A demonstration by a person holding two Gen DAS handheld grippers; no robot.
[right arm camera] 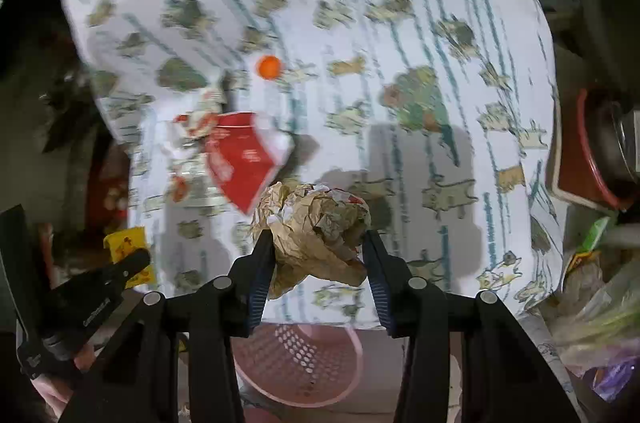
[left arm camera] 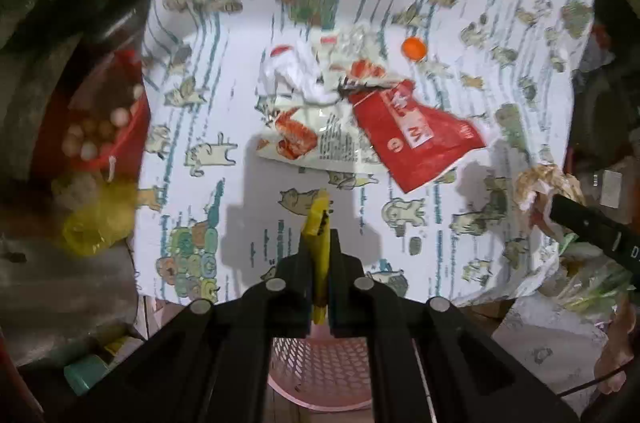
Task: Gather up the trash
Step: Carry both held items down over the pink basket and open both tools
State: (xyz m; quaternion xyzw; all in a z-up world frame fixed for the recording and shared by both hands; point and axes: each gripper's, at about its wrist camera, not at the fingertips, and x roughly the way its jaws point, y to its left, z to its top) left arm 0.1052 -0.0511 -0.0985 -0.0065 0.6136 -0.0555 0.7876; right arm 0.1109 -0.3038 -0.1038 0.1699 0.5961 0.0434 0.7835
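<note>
My left gripper is shut on a thin yellow wrapper, held above the table's near edge; the wrapper also shows in the right wrist view. My right gripper is shut on a crumpled brown paper ball, which also shows at the right in the left wrist view. On the table lie a red packet, a white printed wrapper, crumpled white paper and an orange cap. A pink mesh basket stands on the floor below both grippers.
The table has a white cloth with cat prints. A red bowl with round items and a yellow bag are at the left. Plastic bags and a red pot crowd the right side.
</note>
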